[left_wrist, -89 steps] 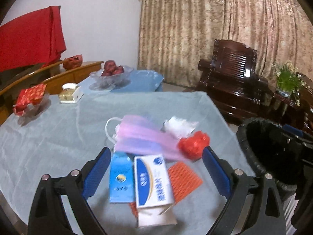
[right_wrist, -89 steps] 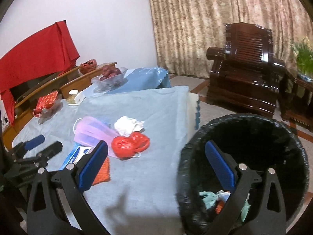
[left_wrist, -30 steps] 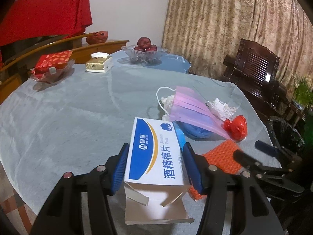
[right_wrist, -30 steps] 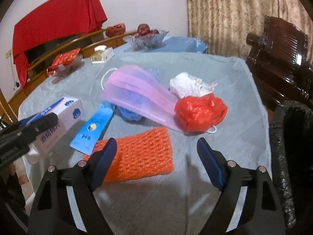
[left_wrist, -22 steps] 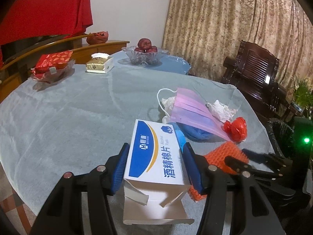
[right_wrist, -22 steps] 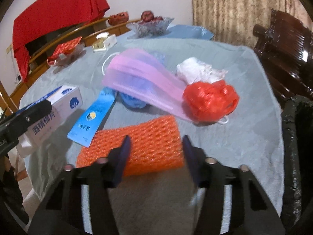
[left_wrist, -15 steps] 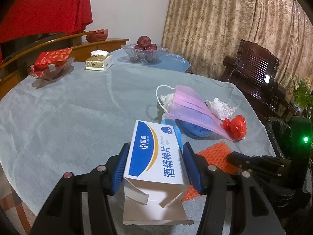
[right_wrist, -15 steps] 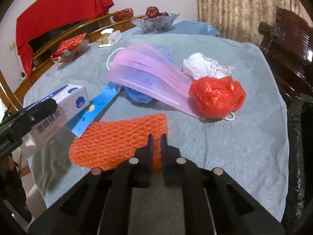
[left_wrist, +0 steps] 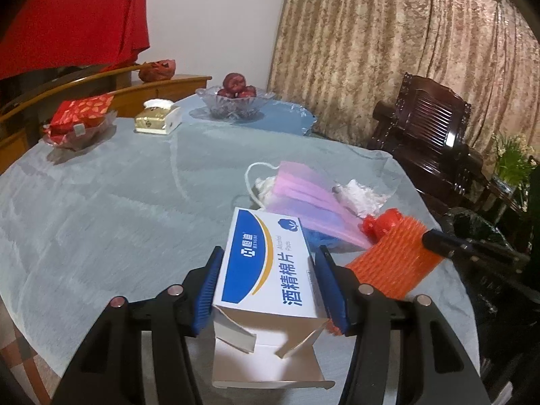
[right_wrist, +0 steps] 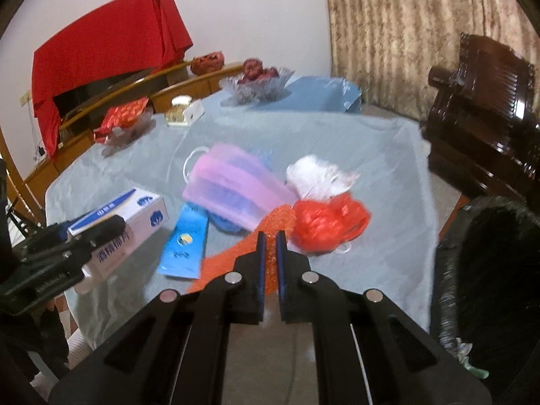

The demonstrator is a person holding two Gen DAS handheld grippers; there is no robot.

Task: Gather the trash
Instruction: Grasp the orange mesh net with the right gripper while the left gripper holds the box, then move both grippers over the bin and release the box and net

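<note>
On the left, the left gripper (left_wrist: pixel 266 283) holds the white and blue cardboard box of alcohol pads (left_wrist: pixel 266 266) between its blue pads; the jaws stand about half apart and press on the two long sides of the box, whose torn flap end points back toward the camera. The box seems to be lifted a little over the round table with the pale grey-blue cloth (left_wrist: pixel 101 202).

In the middle of the table lies the rest of the trash: a flat blue paper packet (right_wrist: pixel 185 246), a pink pleated face mask (right_wrist: pixel 233 179), a crumpled white tissue (right_wrist: pixel 317 175) and a crumpled red plastic bag (right_wrist: pixel 327 222), all close together.

On the right, the right gripper (right_wrist: pixel 271 236) has its jaws almost fully together, with the orange foam net sleeve (left_wrist: pixel 395 260) pinched at its near edge. The sleeve hangs slanted from the fingertips, its long axis running down to the left, toward the box.

The black-lined trash bin (right_wrist: pixel 486 270) stands just beside the table, on the right of the right gripper and near it. I judge that this hand must carry the sleeve to the right and over the rim; the left hand with the box is farther from the bin.
</note>
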